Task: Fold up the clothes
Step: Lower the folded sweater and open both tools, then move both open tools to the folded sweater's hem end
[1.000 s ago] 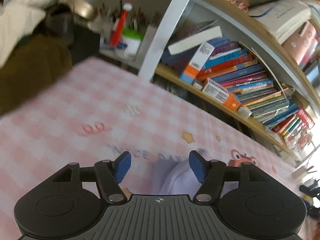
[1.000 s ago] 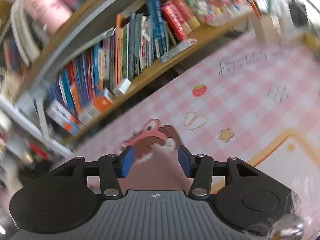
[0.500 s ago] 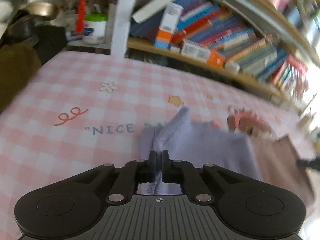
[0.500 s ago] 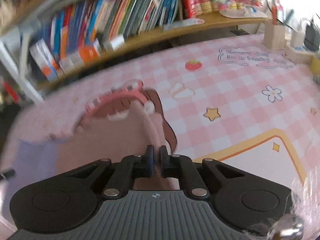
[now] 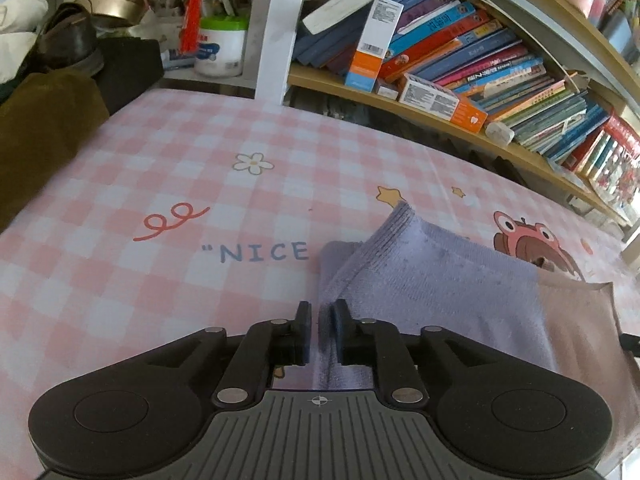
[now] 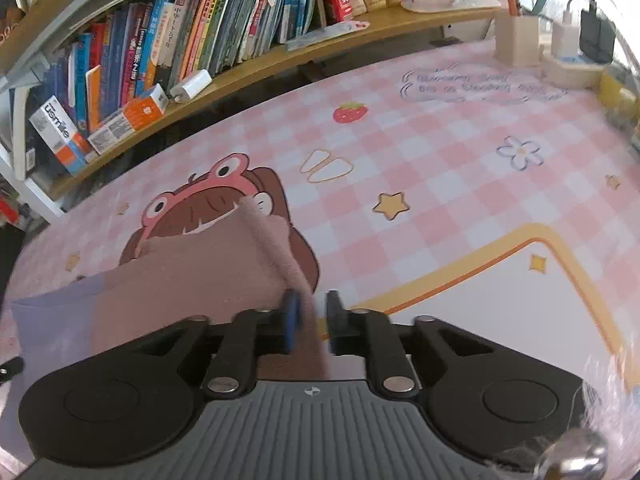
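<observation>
A knitted garment, lavender at one end (image 5: 440, 280) and dusty pink at the other (image 6: 200, 272), lies on the pink checked table cover (image 5: 160, 184). My left gripper (image 5: 320, 316) is shut on the ribbed lavender edge, which rises in a fold between the fingers. My right gripper (image 6: 310, 316) is closed on the pink ribbed edge (image 6: 276, 248), with a small gap showing between the jaws. The pink end also shows at the right of the left wrist view (image 5: 580, 320).
A low wooden shelf of books (image 5: 460, 68) runs along the table's far edge, also in the right wrist view (image 6: 192, 48). A brown cloth (image 5: 36, 128) and white jar (image 5: 222, 46) sit far left. Pen holders and a charger (image 6: 560, 40) stand far right.
Both grippers were open a second ago and have shut on the garment's edges. The right jaws have since parted slightly, and both grippers have drawn the cloth back.
</observation>
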Motion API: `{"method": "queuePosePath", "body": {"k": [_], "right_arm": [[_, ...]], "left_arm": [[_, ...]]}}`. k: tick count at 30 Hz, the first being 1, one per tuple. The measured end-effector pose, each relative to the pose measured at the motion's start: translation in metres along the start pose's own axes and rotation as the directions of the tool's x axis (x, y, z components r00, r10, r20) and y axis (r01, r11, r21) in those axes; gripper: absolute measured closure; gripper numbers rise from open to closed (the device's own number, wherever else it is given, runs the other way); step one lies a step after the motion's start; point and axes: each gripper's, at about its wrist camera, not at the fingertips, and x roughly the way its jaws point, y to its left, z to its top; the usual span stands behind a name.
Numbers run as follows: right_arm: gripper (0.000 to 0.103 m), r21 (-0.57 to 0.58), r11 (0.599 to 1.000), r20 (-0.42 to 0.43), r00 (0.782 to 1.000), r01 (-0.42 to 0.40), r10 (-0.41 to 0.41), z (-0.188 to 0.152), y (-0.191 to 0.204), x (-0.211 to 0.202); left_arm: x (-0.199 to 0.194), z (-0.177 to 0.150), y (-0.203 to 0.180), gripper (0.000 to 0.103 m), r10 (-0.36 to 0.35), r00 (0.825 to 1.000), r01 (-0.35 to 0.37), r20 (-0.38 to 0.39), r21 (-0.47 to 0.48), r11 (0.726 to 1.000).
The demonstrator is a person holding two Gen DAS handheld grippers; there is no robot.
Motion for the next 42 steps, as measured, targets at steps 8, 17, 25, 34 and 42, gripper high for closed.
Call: {"method": "queuePosePath", "body": {"k": [8,17,25,34,42], "right_arm": [[0.073,-0.083,0.996,0.032,0.999,0.013,-0.010,0.010,0.013,-0.002],[0.095,-0.051,0.999,0.000,1.000,0.005,-0.005,0.007,0.010,0.009],[0.086,-0.069,0.998,-0.006,1.000,0.017,-0.017,0.008,0.010,0.009],[0.032,-0.108,0.993,0.049,0.998,0.039,-0.034,0.002,0.013,-0.018],[0.021,-0.231,0.973,0.080,0.996,-0.008,0.027,-0.016,0.009,-0.059]], "left_arm": [[0.000,0.017,-0.014,0.050,-0.002,0.999,-0.003,0.046,0.103,0.995],[0.030,0.018,-0.001,0.103,0.148,0.989,-0.147,-0.019,0.063,0.987],[-0.005,0.016,0.005,0.097,0.145,0.986,-0.145,0.078,0.002,0.989],[-0.052,-0.008,-0.013,0.049,0.166,0.978,-0.168,0.128,0.005,0.986],[-0.085,-0.043,-0.046,0.031,0.192,0.972,-0.190,0.132,-0.025,0.981]]}}
